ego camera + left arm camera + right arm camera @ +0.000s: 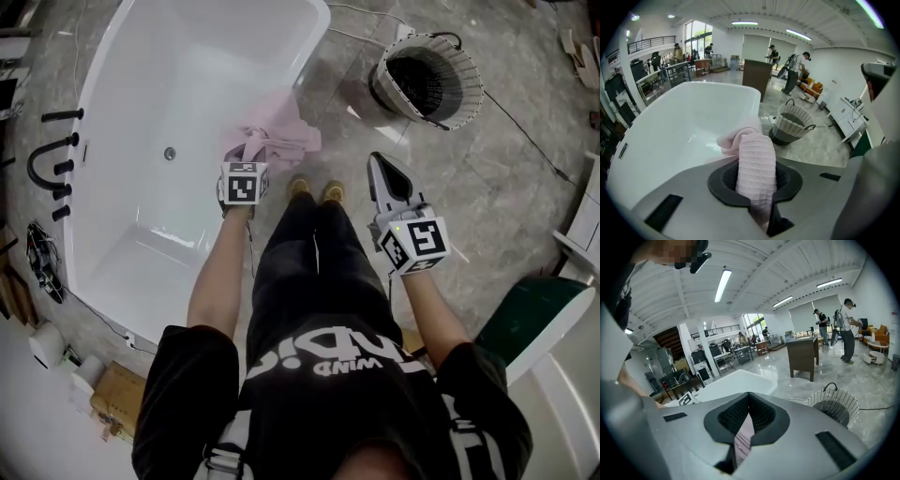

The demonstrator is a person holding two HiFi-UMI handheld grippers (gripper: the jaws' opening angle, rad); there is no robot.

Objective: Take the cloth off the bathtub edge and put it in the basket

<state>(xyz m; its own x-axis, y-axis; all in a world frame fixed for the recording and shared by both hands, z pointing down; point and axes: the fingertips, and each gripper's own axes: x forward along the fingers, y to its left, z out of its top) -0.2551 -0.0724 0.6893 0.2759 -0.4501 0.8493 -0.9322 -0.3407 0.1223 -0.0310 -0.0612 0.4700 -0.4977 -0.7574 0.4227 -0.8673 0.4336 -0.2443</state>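
The pink cloth (pixel 277 139) lies bunched on the near edge of the white bathtub (pixel 141 122). My left gripper (pixel 251 155) reaches into it from below, its fingertips hidden under the folds. In the left gripper view the left gripper (pixel 756 164) is shut on a roll of the cloth (pixel 743 138), which rises between the jaws. The round white basket (pixel 429 80) stands on the floor beyond the tub's corner, also seen as the basket (pixel 791 125). My right gripper (pixel 378 162) hovers apart from the cloth, jaws together and holding nothing, with its tips (pixel 749 397) aimed left of the basket (pixel 833 408).
Black tap fittings (pixel 52 164) stand along the tub's left side. A cable (pixel 525 131) runs across the grey floor from the basket. A green and white panel (pixel 539 323) leans at the right, and a cardboard box (pixel 117 398) sits at lower left. A brown cabinet (pixel 801 355) stands farther off.
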